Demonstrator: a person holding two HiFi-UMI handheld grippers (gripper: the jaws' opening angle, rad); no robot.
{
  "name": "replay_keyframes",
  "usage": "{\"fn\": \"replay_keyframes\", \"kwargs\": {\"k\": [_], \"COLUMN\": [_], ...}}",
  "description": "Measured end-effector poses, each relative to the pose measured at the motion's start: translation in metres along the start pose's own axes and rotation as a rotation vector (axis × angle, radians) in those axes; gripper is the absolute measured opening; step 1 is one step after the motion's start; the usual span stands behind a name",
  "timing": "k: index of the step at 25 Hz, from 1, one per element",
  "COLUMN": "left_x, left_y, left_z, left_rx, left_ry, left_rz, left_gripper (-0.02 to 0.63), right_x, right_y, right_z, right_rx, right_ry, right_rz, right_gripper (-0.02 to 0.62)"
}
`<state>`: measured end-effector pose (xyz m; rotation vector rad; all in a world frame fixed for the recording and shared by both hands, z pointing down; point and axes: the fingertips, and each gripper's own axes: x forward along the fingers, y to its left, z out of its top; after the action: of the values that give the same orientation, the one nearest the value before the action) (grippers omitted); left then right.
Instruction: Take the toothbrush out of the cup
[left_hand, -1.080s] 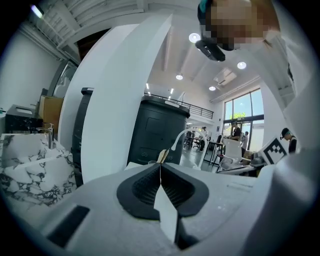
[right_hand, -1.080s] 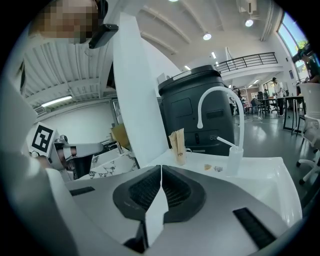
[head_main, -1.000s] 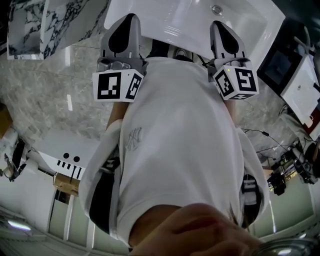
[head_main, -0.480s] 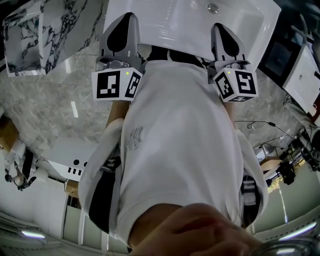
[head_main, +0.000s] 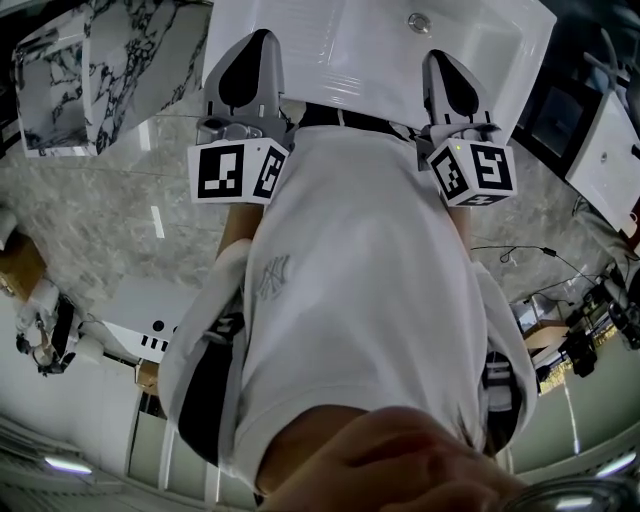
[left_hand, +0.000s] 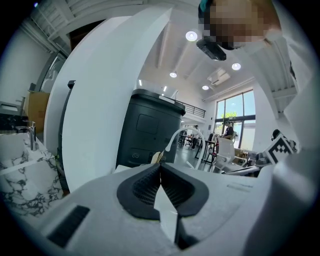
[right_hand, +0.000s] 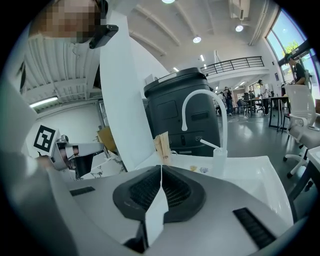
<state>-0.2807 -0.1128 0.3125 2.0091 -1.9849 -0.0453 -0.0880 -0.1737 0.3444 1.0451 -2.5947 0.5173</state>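
In the right gripper view a clear cup stands on the white sink counter, under a white arched faucet. A white toothbrush leans out of the cup to the left. My right gripper is shut and empty, well short of the cup. In the left gripper view my left gripper is likewise shut with nothing in it, and only the faucet shows beyond it. From the head view both grippers are held at the person's waist, left gripper and right gripper, pointing toward the sink.
A tan paper packet stands on the counter left of the cup. A tall black bin rises behind the sink, with a big white panel to its left. A marble counter lies at the left. Chairs and tables stand far behind.
The sink and marble counter have drifted slightly in the head view as the person shifts. Both grippers keep their place at the waist and stay shut.
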Motion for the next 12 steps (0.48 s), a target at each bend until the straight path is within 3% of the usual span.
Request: {"fn": "replay_keyframes", "kwargs": {"k": [12], "left_x": [0.020], "left_y": [-0.011], "left_z": [0.007], "left_rx": [0.046], "left_ry": [-0.016], "left_rz": [-0.012], "left_gripper": [0.017], "right_x": [-0.013], "right_y": [-0.026], "right_z": [0.000], "right_rx": [0.023], "right_ry": [-0.015], "right_rz": [-0.034], "right_gripper": [0.015]}}
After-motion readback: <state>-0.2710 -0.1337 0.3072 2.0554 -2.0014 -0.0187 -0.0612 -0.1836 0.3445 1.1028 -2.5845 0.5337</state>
